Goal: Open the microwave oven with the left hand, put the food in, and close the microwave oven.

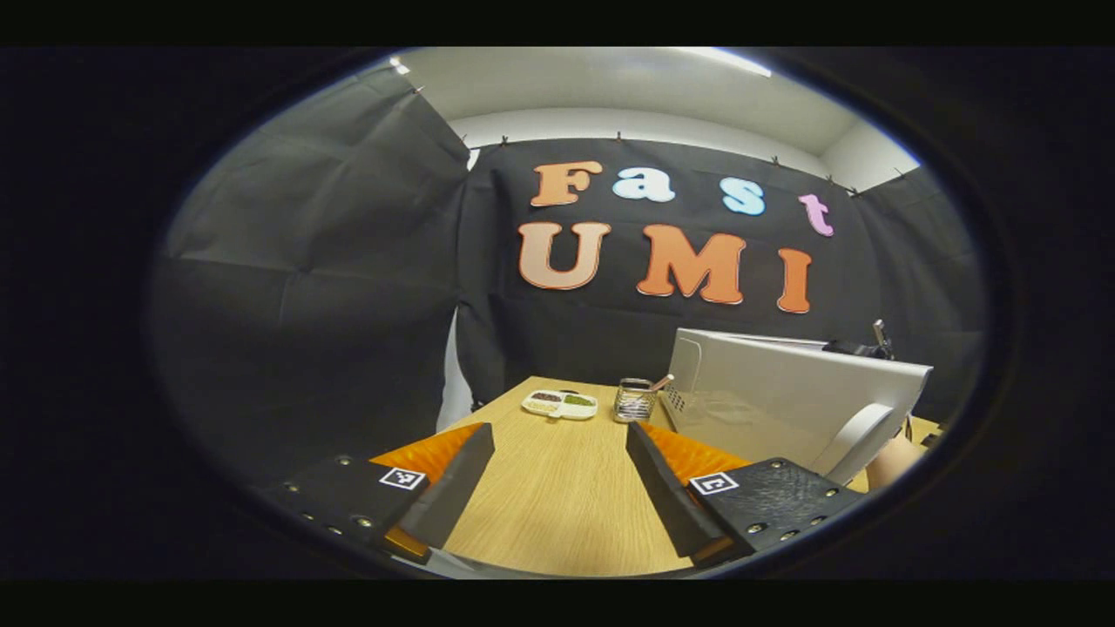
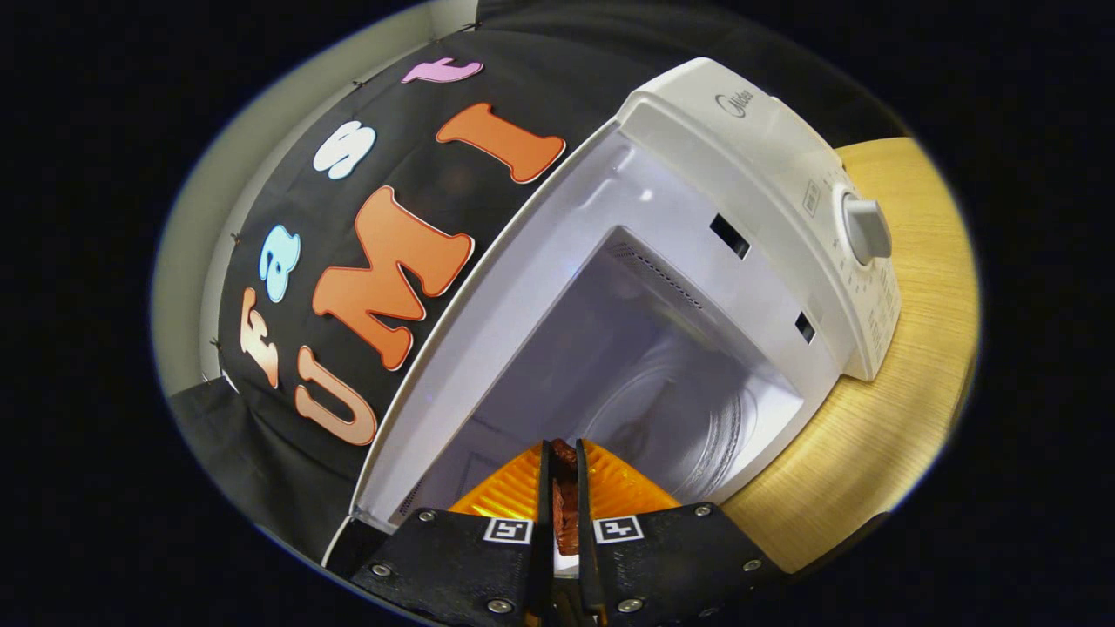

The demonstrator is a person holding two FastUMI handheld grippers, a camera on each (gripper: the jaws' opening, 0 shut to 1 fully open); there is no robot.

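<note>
The white microwave point(image 2: 749, 148) has its door open, and its cavity point(image 2: 645, 374) with the glass turntable point(image 2: 688, 427) lies right before my right gripper point(image 2: 564, 453). That gripper is shut on a reddish-brown piece of food point(image 2: 564, 501), held at the cavity's mouth. In the left gripper view the microwave point(image 1: 784, 392) stands at the right, its door swung outward with the curved white handle point(image 1: 858, 435) nearest me. My left gripper point(image 1: 559, 431) hovers open over the wooden table point(image 1: 557, 514), left of the door and clear of it, nothing between its fingers.
At the table's far end lie a white divided tray point(image 1: 560, 403) with food and a mesh cup point(image 1: 634, 399) holding a utensil. Part of a hand point(image 1: 888, 460) shows behind the door handle. The microwave's control knob point(image 2: 865, 228) is on its right panel. Black cloth walls close in.
</note>
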